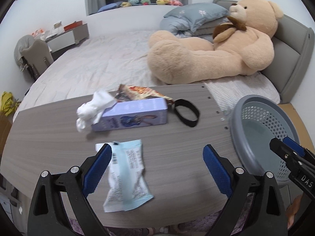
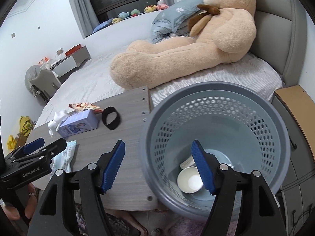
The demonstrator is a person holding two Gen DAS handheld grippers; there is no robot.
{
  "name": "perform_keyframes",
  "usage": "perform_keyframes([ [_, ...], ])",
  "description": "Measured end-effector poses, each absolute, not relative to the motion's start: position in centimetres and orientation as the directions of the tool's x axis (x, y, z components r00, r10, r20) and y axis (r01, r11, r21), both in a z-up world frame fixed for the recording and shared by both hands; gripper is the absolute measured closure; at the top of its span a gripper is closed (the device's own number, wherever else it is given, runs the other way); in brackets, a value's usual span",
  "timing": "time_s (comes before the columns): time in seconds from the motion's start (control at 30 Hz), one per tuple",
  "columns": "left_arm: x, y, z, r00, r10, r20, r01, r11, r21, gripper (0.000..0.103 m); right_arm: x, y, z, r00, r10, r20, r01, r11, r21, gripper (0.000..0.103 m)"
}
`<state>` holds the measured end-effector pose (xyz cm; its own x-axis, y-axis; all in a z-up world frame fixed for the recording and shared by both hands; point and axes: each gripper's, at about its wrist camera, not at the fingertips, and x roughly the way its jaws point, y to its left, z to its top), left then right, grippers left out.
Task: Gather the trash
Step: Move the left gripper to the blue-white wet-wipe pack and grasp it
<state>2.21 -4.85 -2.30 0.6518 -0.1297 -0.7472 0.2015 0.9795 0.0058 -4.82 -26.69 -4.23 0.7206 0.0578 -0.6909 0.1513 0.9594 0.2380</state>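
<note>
A light blue snack wrapper (image 1: 127,174) lies on the wood-grain table (image 1: 177,137) between my left gripper's (image 1: 157,157) open fingers, near the left finger. It also shows in the right wrist view (image 2: 65,157). A crumpled white tissue (image 1: 92,108), a purple box (image 1: 133,116), a red snack bag (image 1: 141,93) and a black band (image 1: 187,113) lie farther back. A grey perforated trash basket (image 2: 214,137) stands at the table's right edge, holding a paper cup (image 2: 190,182). My right gripper (image 2: 159,167) is open and empty, straddling the basket's near rim.
A bed (image 1: 94,63) with a large teddy bear (image 1: 216,43) and pillows (image 1: 195,15) lies behind the table. A brown nightstand (image 2: 297,106) stands right of the basket. A chair (image 1: 33,55) and desk (image 1: 67,35) stand far left.
</note>
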Motion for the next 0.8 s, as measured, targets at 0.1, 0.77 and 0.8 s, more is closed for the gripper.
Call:
perform_keyframes([
  [0.1,2.4,-3.5,-2.6,0.648,-0.108,-0.754,0.166,0.986,0.002,0.011,-4.2,-25.4,-4.6,0.718,0.080,-0.691,0.129,0.961,0.245,0.033],
  [0.77,3.3,-0.1,-5.8,0.578,-0.077,-0.813,0.095,0.995,-0.027,0.011,-2.3,-22.0,-5.1,0.691,0.114,-0.714,0.070,0.972,0.224,0.032],
  [0.8,3.3,-0.2,-5.9,0.577,-0.075,-0.814,0.094,0.995,-0.025,0.011,-2.3,-22.0,-5.1,0.691,0.114,-0.714,0.071,0.972,0.224,0.032],
])
